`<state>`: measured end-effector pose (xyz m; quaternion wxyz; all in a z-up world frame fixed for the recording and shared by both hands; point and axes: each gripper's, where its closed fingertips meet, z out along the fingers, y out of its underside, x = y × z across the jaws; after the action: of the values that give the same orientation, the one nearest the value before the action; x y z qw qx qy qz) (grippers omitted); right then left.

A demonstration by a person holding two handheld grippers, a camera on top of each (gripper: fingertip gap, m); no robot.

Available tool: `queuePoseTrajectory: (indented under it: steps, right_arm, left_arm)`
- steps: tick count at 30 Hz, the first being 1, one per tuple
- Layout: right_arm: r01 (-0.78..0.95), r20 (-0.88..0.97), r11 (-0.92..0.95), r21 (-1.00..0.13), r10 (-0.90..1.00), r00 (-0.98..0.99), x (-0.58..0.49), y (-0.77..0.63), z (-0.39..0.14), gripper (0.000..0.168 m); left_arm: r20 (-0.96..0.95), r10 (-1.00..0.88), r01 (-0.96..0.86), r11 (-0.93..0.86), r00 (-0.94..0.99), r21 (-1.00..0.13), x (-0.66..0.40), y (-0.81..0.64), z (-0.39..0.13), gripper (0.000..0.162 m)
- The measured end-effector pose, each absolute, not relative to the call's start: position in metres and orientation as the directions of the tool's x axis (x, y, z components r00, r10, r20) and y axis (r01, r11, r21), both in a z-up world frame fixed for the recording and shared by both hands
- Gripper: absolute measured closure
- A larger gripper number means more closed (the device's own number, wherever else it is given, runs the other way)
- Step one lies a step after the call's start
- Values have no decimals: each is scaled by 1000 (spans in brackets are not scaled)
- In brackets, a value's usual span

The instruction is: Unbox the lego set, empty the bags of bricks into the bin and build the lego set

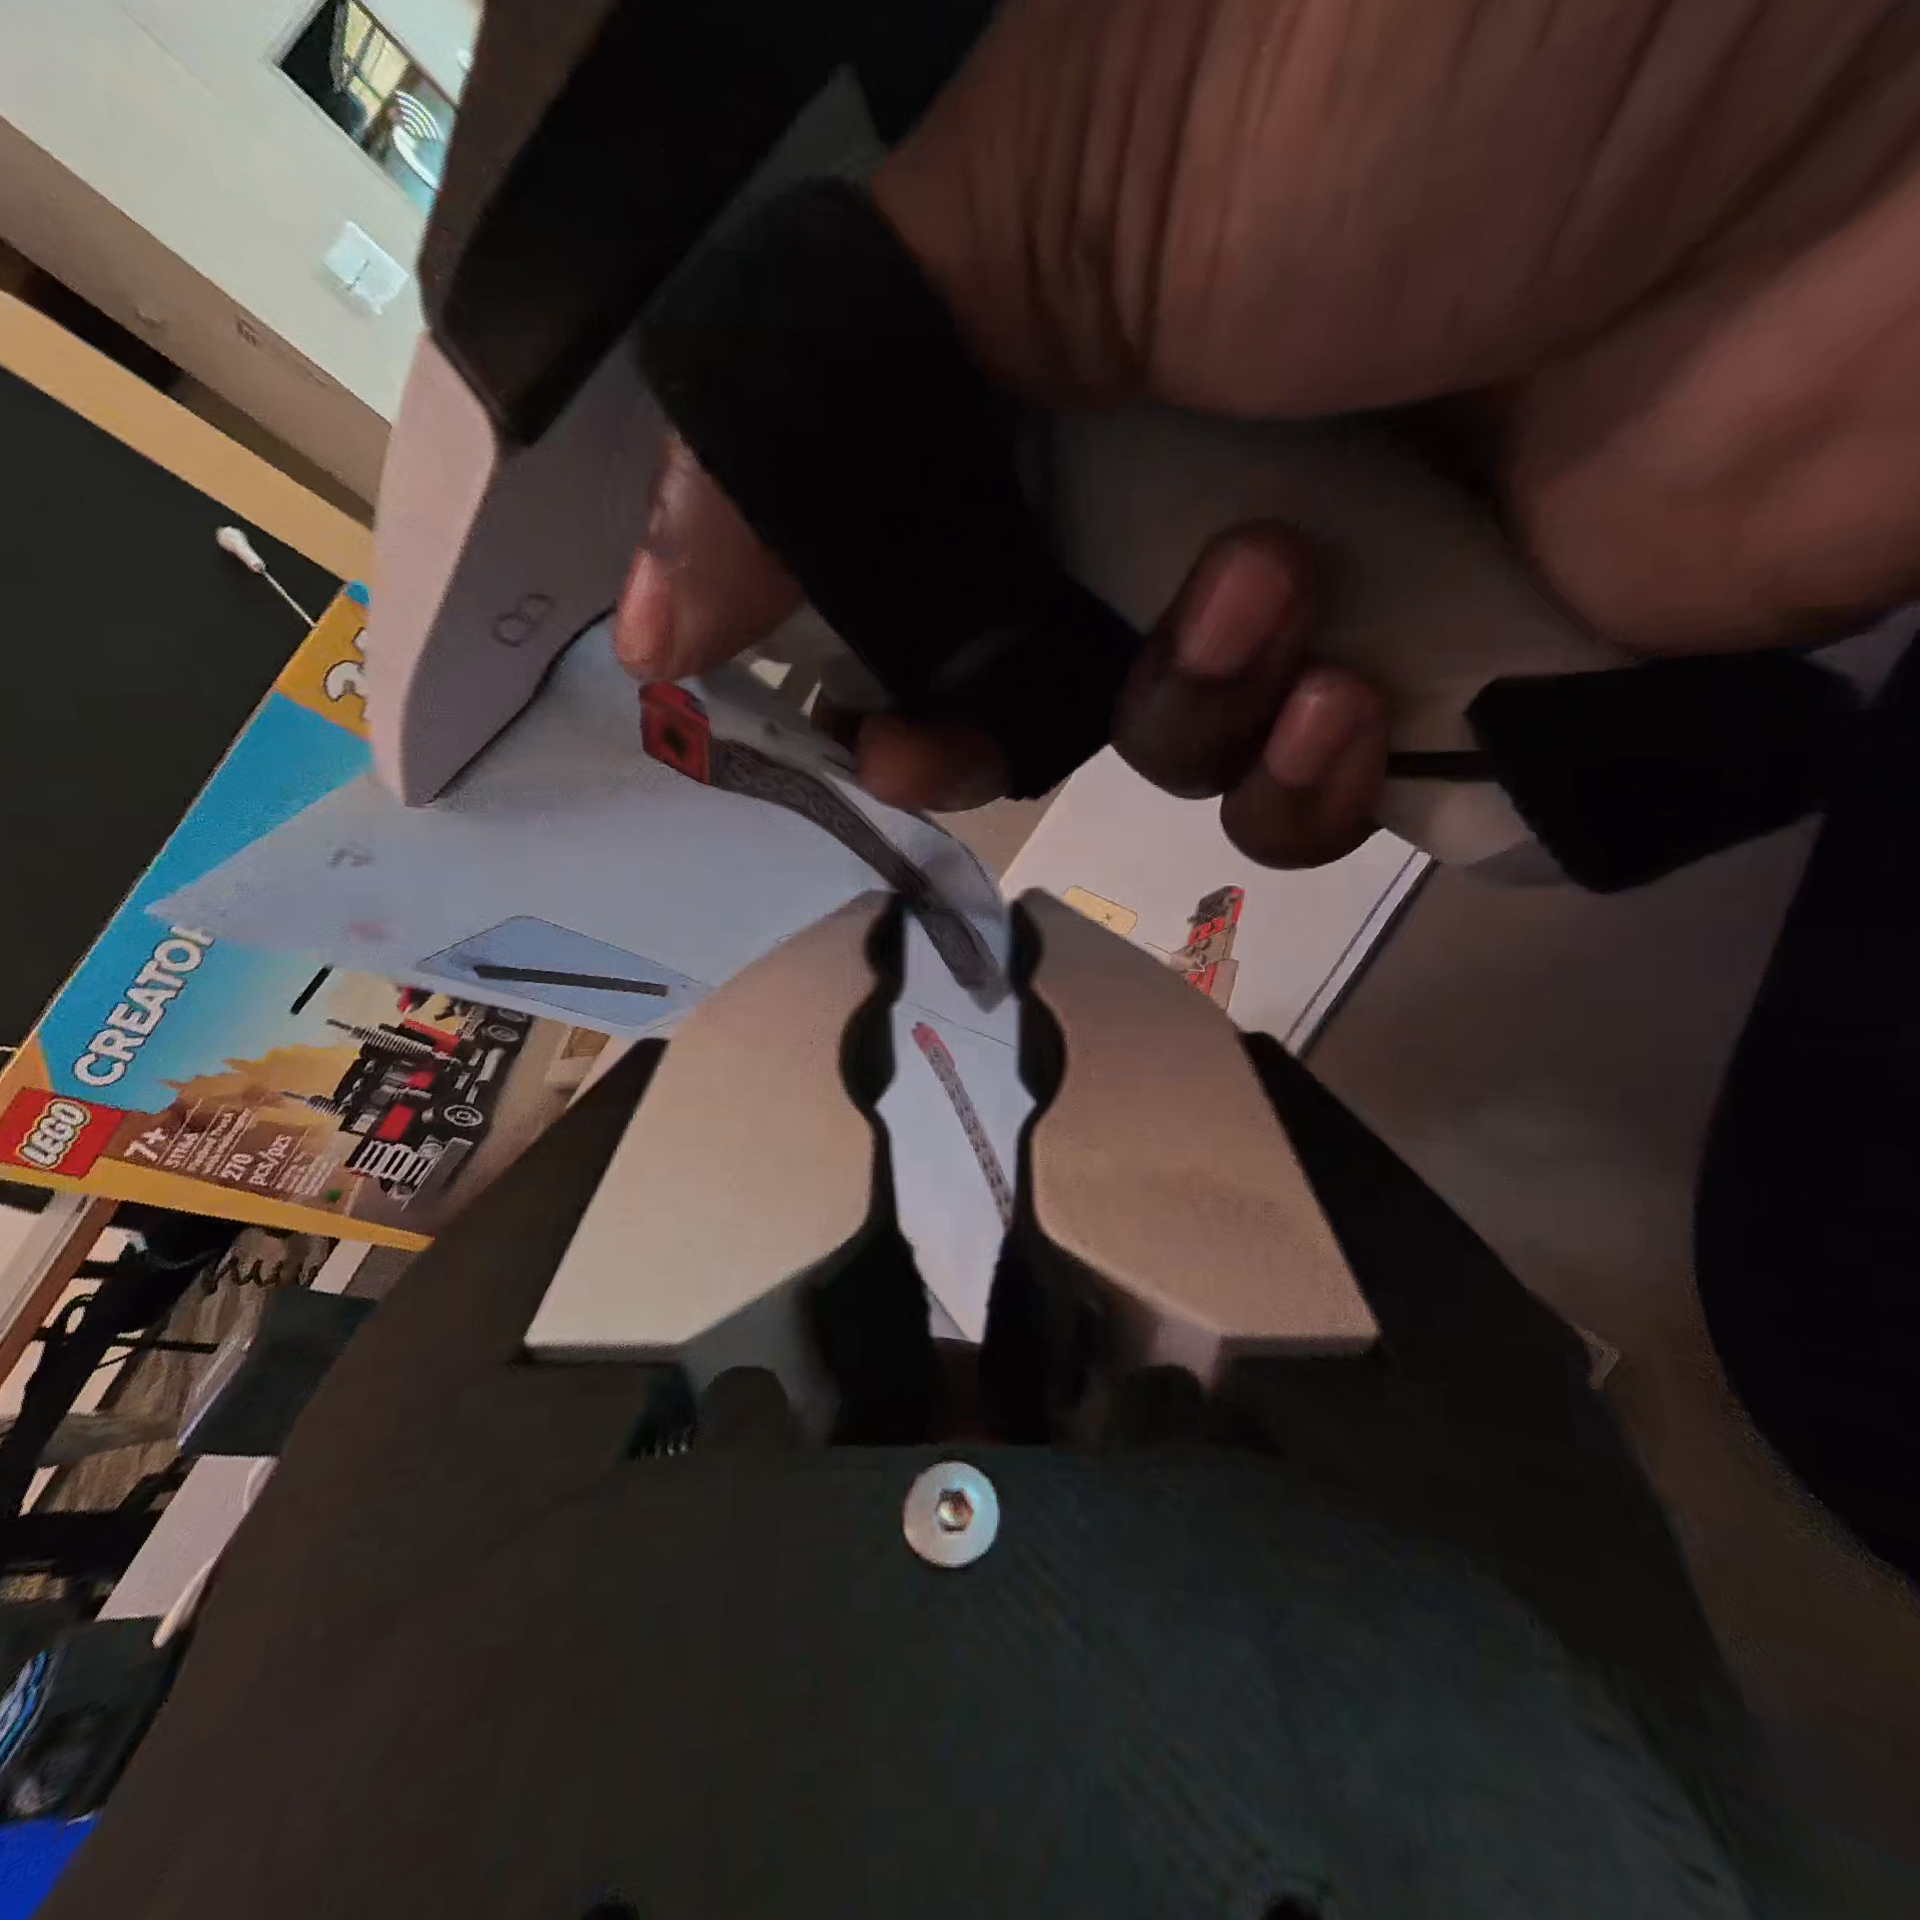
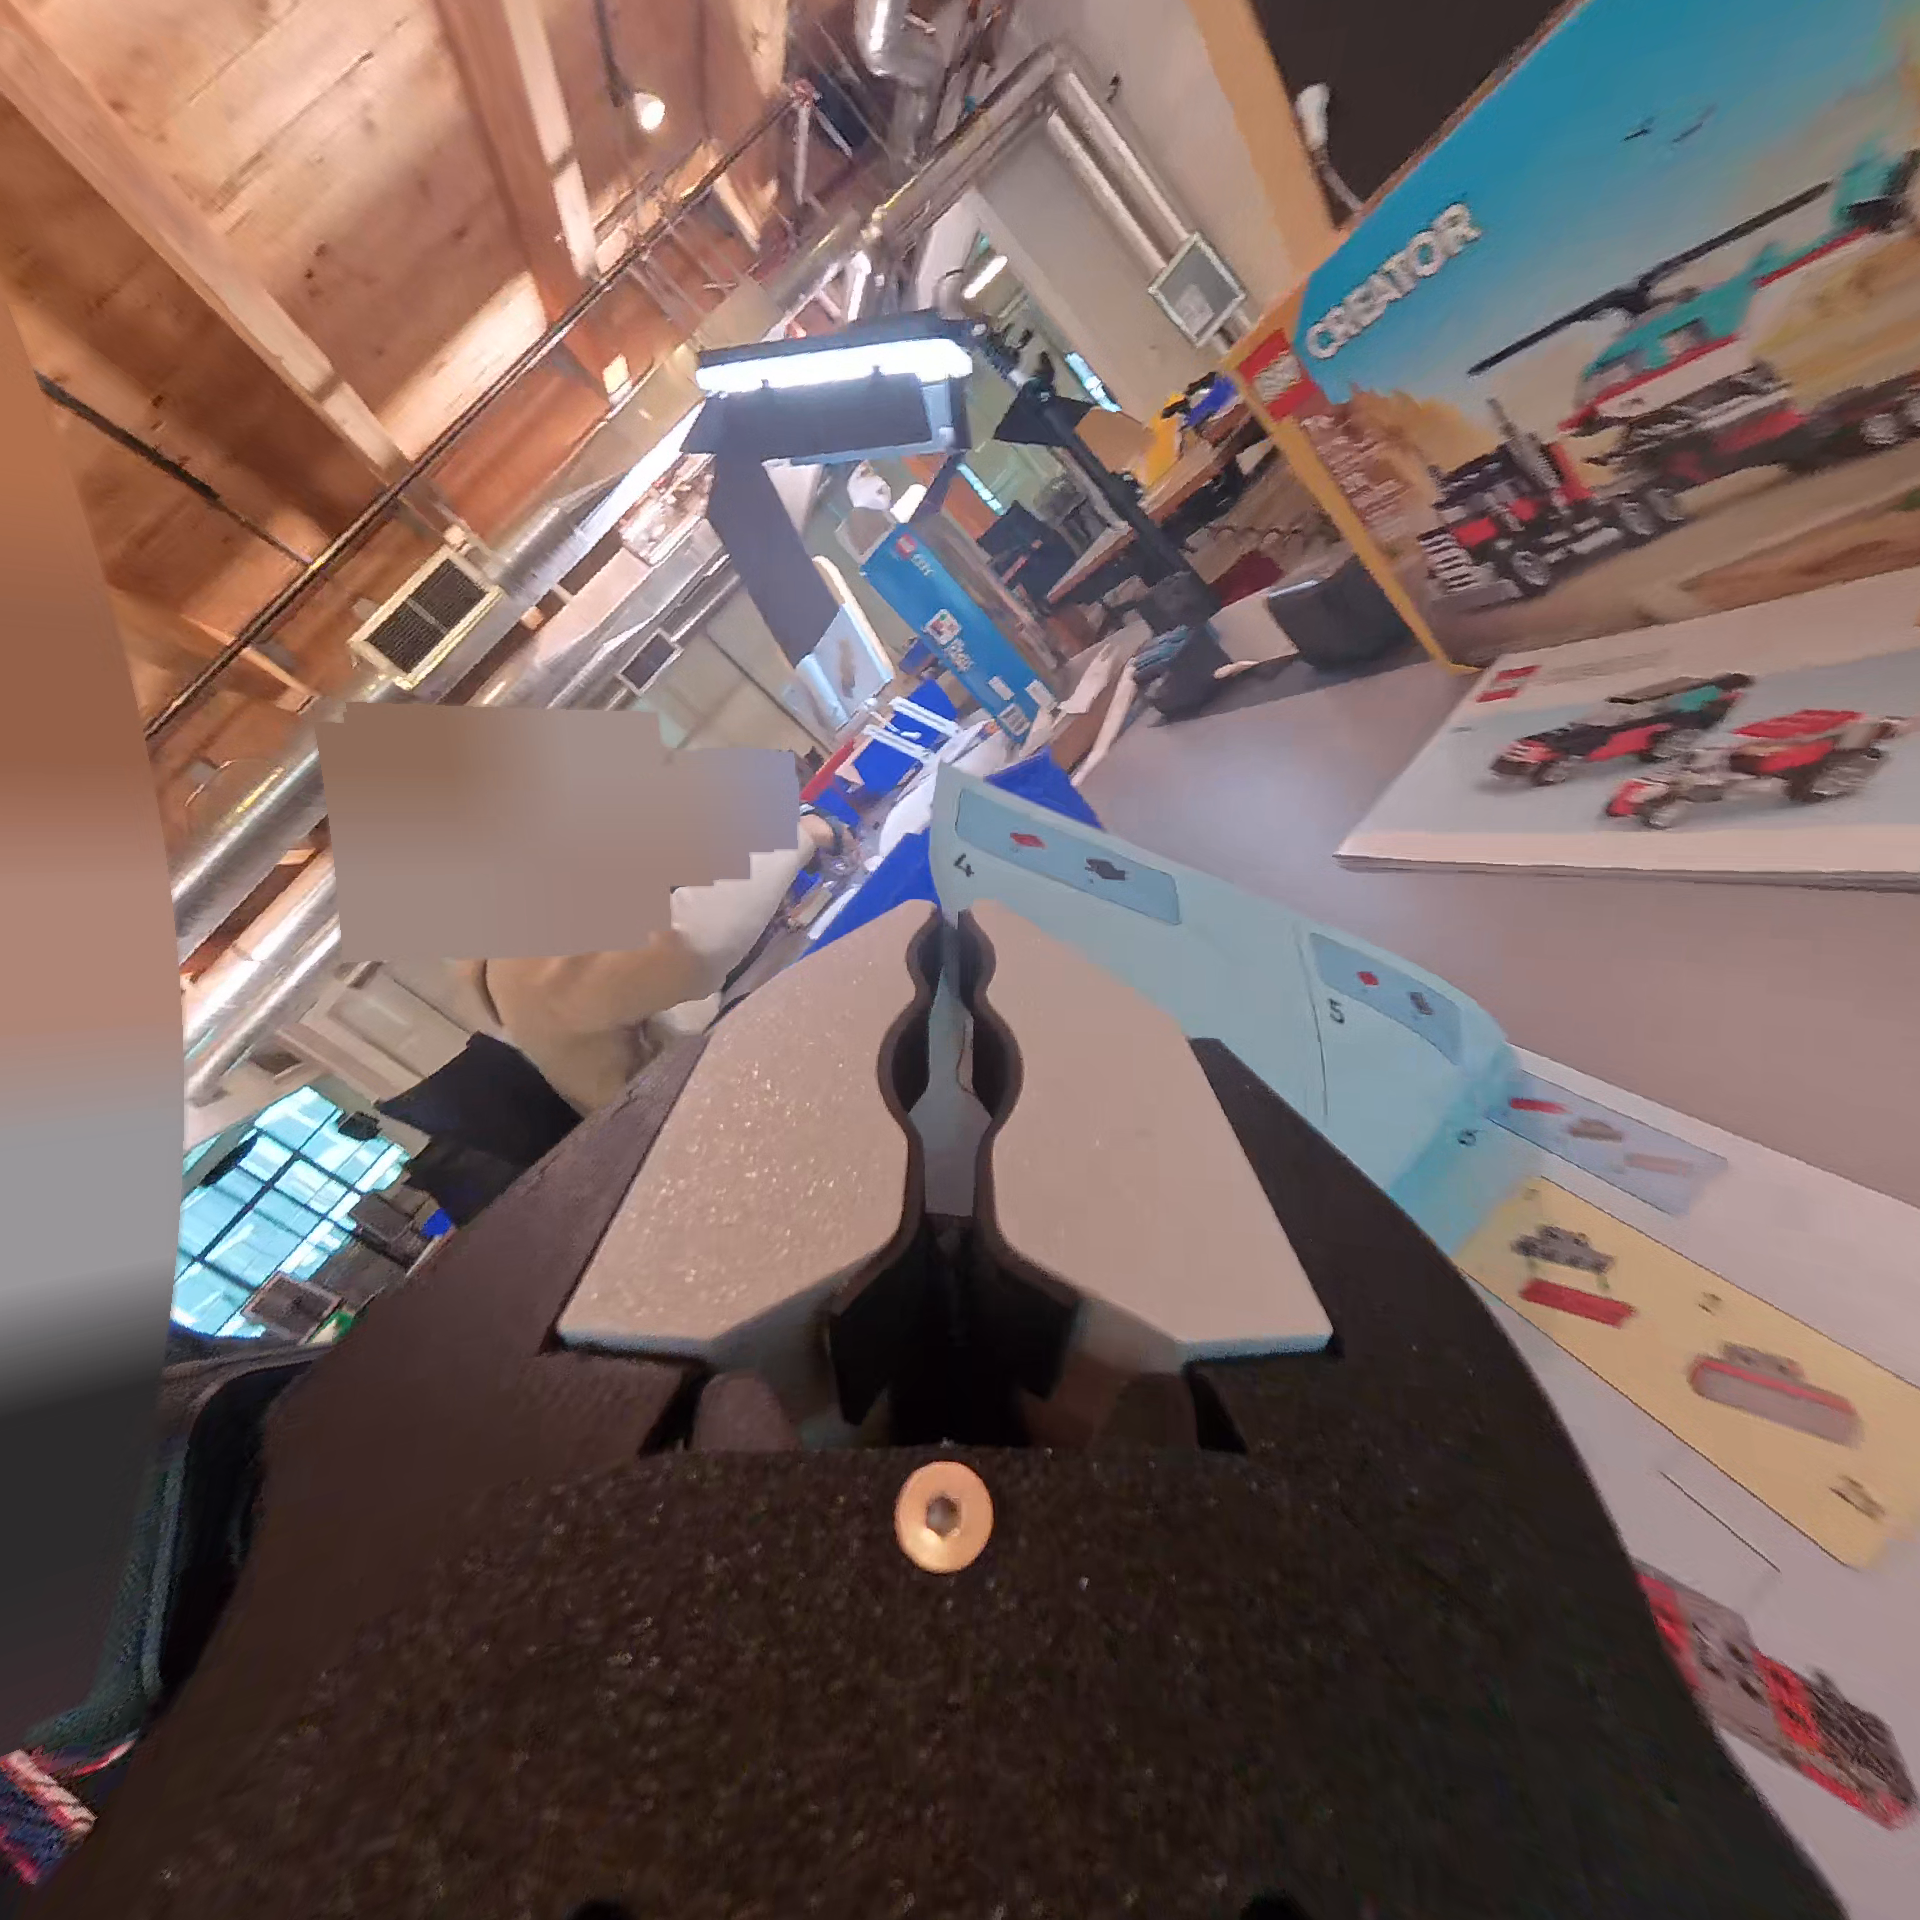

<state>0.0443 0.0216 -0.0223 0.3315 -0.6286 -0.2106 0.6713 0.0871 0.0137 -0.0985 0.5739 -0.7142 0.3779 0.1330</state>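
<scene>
Paper is what both tools are busy with: a page of the open instruction booklet [image 2: 1226, 935]. The right gripper [image 2: 951, 925] has its jaws pressed together on the edge of that light blue page, and the page curls up off the booklet, probably so it can be turned over.

The left gripper [image 1: 951, 920] sits at the same booklet from the other side. Its jaws are nearly together with the curled page edge [image 1: 935, 904] between the tips, but I cannot tell if they really pinch it. A hand [image 1: 1299, 727] holding the other tool is just past the page.

The lego box [image 2: 1610, 343] stands up on the grey surface [image 2: 1247, 748] behind the booklet, maybe so its picture can be seen. A second booklet [image 2: 1662, 769] lies flat between the box and the open booklet.

No bricks, bags or bin show here. My guess is the building is at an early step.
</scene>
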Motion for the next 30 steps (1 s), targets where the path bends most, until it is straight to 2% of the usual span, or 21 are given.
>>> queuePoseTrajectory:
  steps: [3, 6, 8, 9, 11, 12, 15, 17, 22, 27, 30]
  right_arm:
    - [-167, -663, -675, -718, 737, -130, 33, 7, -2, 160]
    - [-121, -601, -637, -761, 763, -238, 32, -5, 9, 138]
    - [-87, -528, -556, -827, 820, -221, 35, -7, 3, 142]
    - [-56, -485, -501, -863, 855, -181, 36, -5, -6, 149]
    - [82, -387, -383, -920, 921, -38, 35, 6, -41, 165]
    - [179, -324, -326, -928, 945, 43, 33, 14, -63, 166]
    - [483, -148, -179, -857, 984, 101, 19, 20, -125, 167]
    - [577, -104, -109, -809, 994, 42, 1, 14, -149, 167]
    - [656, -137, -68, -751, 989, -55, -32, 10, -185, 167]
    - [660, -216, -54, -749, 962, -167, -19, 4, -188, 166]
    - [666, -248, -44, -744, 945, -215, -5, 8, -188, 167]
  left_arm:
    - [-551, -348, -606, -67, 759, -792, 66, 8, -87, 157]
    - [-357, -307, -406, -112, 882, -907, 29, 0, -72, 162]
    - [-235, -241, -273, -139, 942, -952, -7, -5, -63, 162]
    - [-197, -205, -230, -155, 959, -961, -26, -8, -62, 162]
    - [-160, -143, -187, -203, 977, -961, -59, -12, -68, 162]
    - [-163, -113, -186, -228, 980, -956, -72, -14, -75, 162]
    - [-185, -57, -193, -300, 981, -934, -96, -19, -96, 162]
    - [-159, -46, -165, -337, 986, -927, -101, -23, -109, 162]
    - [-169, -1, -158, -357, 986, -921, -116, -28, -119, 161]
    - [-128, -11, -122, -393, 992, -911, -127, -29, -130, 158]
    - [-72, 4, -65, -388, 997, -919, -130, -31, -131, 133]
